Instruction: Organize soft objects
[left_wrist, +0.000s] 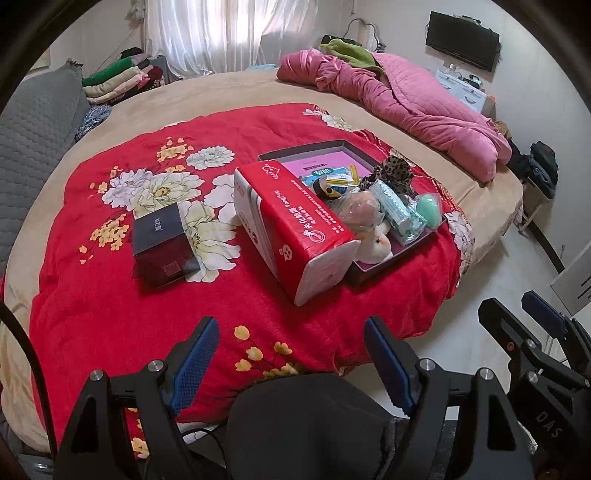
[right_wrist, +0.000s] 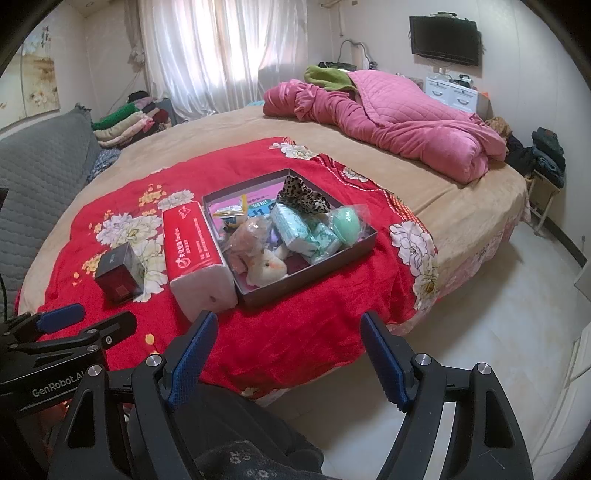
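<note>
I hold both grippers above the near edge of the round bed (right_wrist: 461, 206), tilted down at it. My left gripper (left_wrist: 291, 354) has its jaws spread wide with nothing between them, and my right gripper (right_wrist: 288, 350) is the same, wide and empty. Under my fingers the red flowered blanket (left_wrist: 110, 306) lies bare, so there is open room between me and the things further in. To the right the blanket drops over the bed's rim to pale floor (right_wrist: 480, 350).

The soft things sit heaped in a shallow dark box tray (right_wrist: 332, 254) on the blanket, ahead of my right gripper and ahead-right of my left. In it I see a leopard-print cloth piece (right_wrist: 303, 195) at the far side, a mint green egg-shaped thing in clear wrap (right_wrist: 347, 223), wrapped teal tissue packs (right_wrist: 295, 229), a brownish plush in a clear bag (right_wrist: 247, 232) and a pale plush toy (right_wrist: 266, 269) at the near corner.

A red tissue pack (left_wrist: 295, 232) lies along the tray's left wall, touching it, its white end toward me. Further left, apart from it, stands a small dark box (left_wrist: 162, 243). Across the bed a pink quilt (left_wrist: 413, 99) is bunched up, and folded clothes (left_wrist: 114, 79) are stacked at the back left.
</note>
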